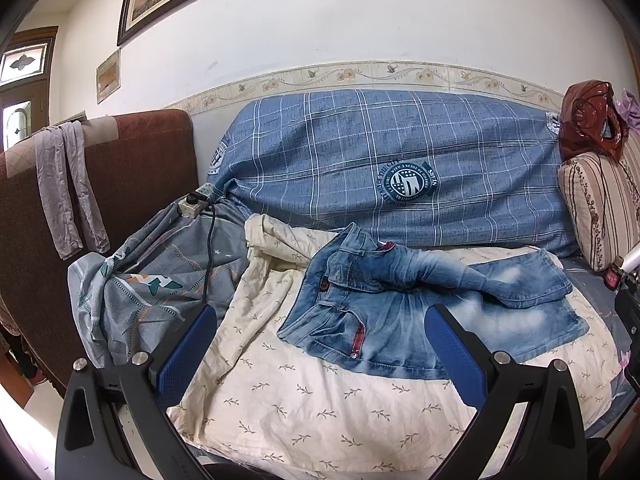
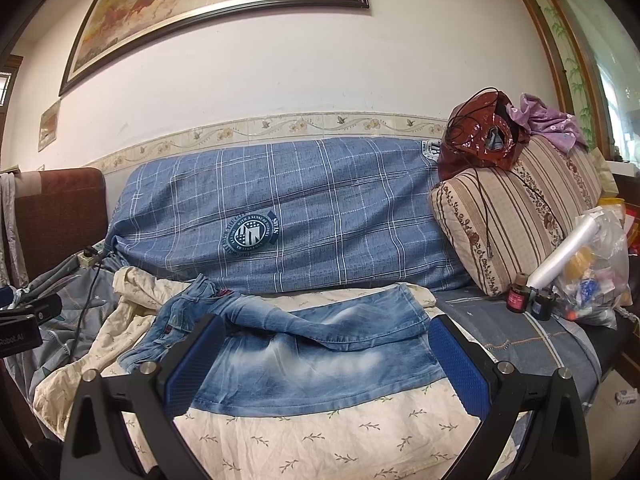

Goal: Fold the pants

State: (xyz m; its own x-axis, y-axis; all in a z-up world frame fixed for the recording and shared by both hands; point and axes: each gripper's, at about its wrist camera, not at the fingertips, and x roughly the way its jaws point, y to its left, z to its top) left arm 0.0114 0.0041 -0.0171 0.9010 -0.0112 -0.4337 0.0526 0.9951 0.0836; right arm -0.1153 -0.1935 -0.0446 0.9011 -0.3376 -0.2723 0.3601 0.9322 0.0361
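A pair of faded blue jeans (image 1: 420,304) lies on a cream leaf-print sheet (image 1: 320,400) on the sofa, waist to the left, one leg twisted across the other. The jeans also show in the right wrist view (image 2: 320,340) on the same sheet (image 2: 320,440). My left gripper (image 1: 320,344) is open and empty, hovering in front of the waist end. My right gripper (image 2: 326,356) is open and empty, in front of the leg end. Its body shows at the right edge of the left wrist view (image 1: 630,312).
A blue plaid cover (image 1: 392,168) drapes the sofa back. A grey patterned cloth (image 1: 152,280), a power strip (image 1: 192,204) and its cable (image 1: 210,248) lie at left. A striped cushion (image 2: 516,216), small bottles (image 2: 520,298) and a plastic bag (image 2: 596,276) sit at right.
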